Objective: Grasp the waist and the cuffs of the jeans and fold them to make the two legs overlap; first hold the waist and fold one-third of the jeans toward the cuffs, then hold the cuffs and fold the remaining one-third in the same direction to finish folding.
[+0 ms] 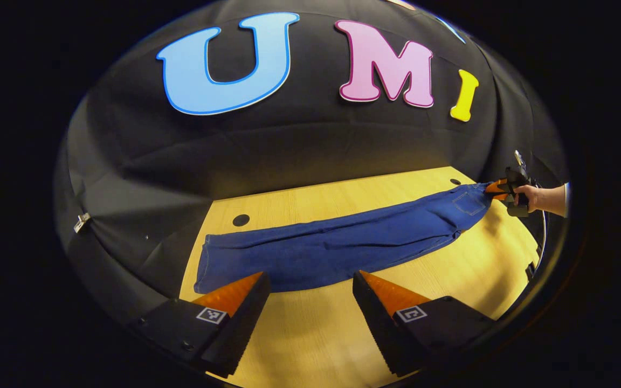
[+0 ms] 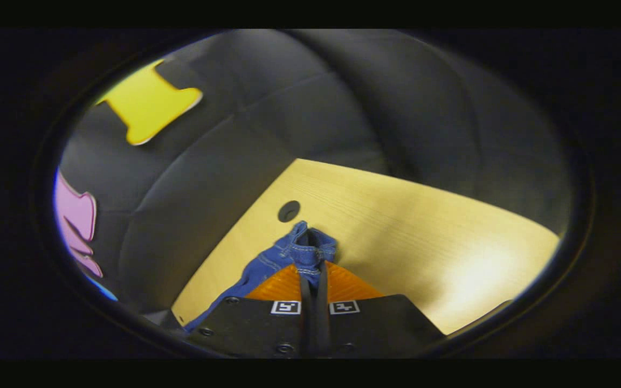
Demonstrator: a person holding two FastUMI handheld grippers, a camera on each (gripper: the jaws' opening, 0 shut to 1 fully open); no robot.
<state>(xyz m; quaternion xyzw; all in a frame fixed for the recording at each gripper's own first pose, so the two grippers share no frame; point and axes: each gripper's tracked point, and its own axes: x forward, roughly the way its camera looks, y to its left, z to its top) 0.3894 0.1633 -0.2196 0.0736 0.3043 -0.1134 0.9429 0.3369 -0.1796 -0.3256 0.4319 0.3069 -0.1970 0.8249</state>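
Blue jeans point(image 1: 337, 242) lie stretched out across the wooden table point(image 1: 310, 334), legs overlapping, cuffs at the left and waist with a back pocket at the far right. My left gripper point(image 1: 310, 283) stands open just in front of the leg section, orange fingers point(image 1: 232, 293) apart and nothing between them. At the far right, the right gripper point(image 1: 496, 187), held by a hand point(image 1: 529, 195), pinches the waist. In the right gripper view its fingers point(image 2: 313, 272) are shut on a bunched fold of the waistband point(image 2: 302, 250), raised slightly off the table point(image 2: 423, 231).
A round cable hole point(image 1: 241, 220) sits in the table behind the cuffs; another hole point(image 2: 289, 210) lies just beyond the waist. Black cloth walls close in the table's back and sides. Bare wood stretches in front of the jeans.
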